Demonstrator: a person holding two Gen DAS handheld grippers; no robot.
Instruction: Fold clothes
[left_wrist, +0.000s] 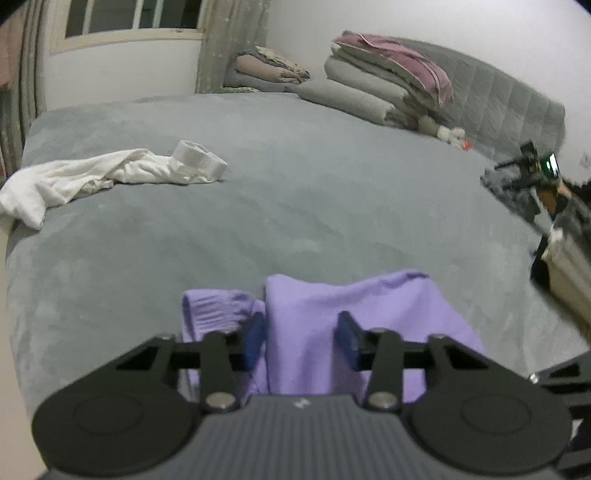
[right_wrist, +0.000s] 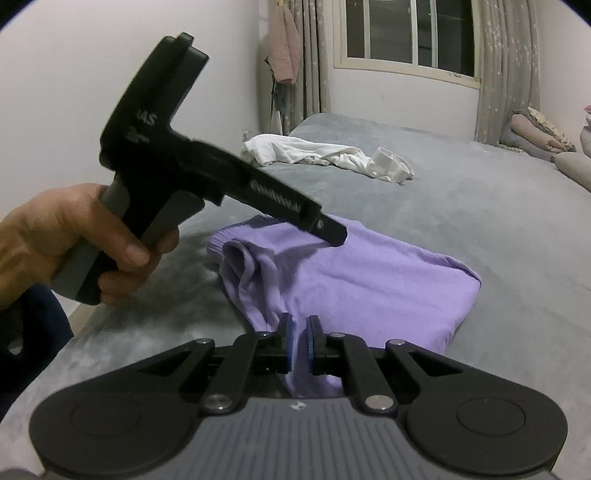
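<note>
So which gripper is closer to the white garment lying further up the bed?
Left. The left gripper hovers open over the purple garment's far edge, towards the white garment; the right gripper sits at its near edge.

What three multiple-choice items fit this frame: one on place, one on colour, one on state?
1. Where is the white garment?
A. On the floor
B. On the bed, farther back
C. On a stack of blankets

2. What colour is the folded garment nearest the tools?
A. Purple
B. Red
C. Green

3. How do the left tool's jaws stand?
A. Shut tight on cloth
B. Out of view
C. Apart, not pressing on anything

Answers:
1 B: it lies crumpled on the grey cover, beyond the folded garment.
2 A: both views show it as light purple.
3 C: there is a wide gap between the jaws, with cloth lying loose in it.
</note>
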